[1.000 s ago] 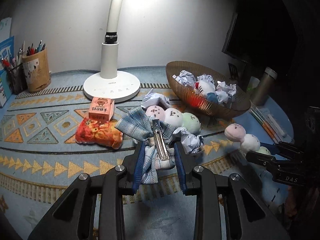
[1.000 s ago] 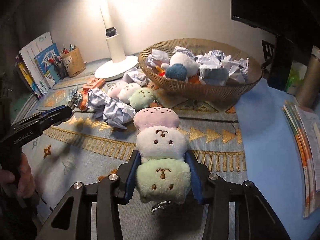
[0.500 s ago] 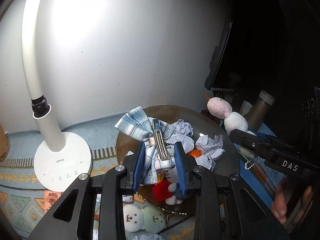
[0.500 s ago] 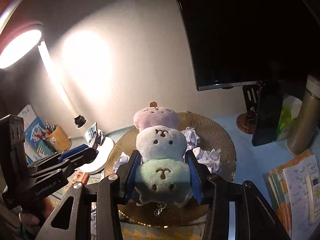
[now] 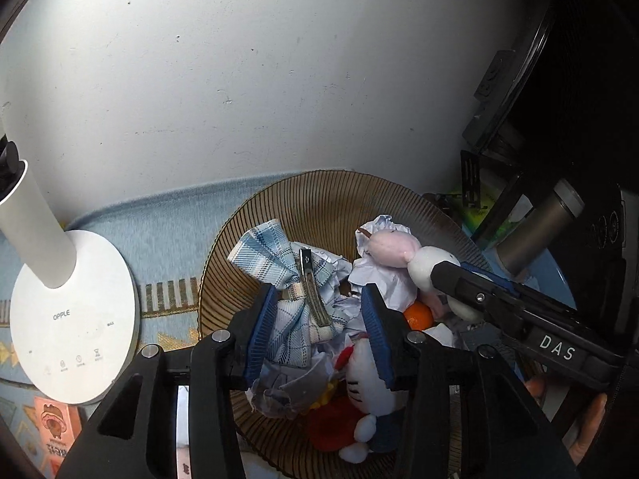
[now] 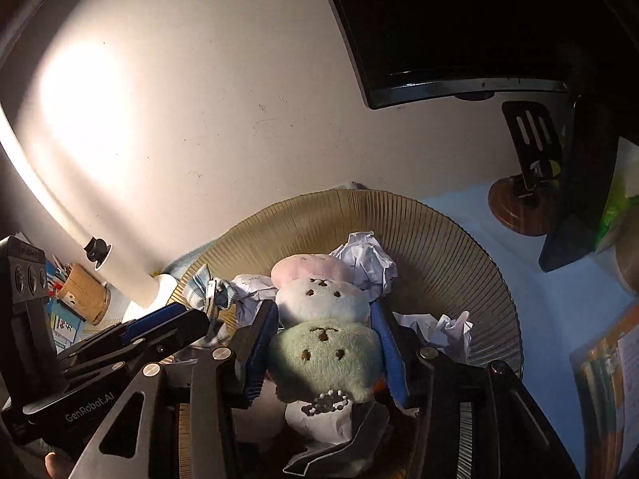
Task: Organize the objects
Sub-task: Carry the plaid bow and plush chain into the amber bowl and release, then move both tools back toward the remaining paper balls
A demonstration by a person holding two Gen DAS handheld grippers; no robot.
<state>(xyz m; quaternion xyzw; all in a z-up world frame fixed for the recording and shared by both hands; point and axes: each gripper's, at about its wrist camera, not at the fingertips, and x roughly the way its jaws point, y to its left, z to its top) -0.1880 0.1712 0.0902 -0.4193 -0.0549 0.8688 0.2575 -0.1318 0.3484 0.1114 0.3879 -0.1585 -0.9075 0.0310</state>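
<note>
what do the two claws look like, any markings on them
Both are black metal claws with blue ribbed pads and silver screw heads. The left claw reads "GenRobot.AI" in white along its side; the right claw reads "DAS". No sleeves or cables show.

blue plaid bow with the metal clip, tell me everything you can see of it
The blue plaid bow is soft checked fabric in pale blue and white, gathered into loops, with a silver metal clip running along its middle. It lies tilted between the blue pads of the left gripper, whose jaws have just been opening; the right pad stands clear of it. It hangs over the woven basket, above crumpled paper.
</note>
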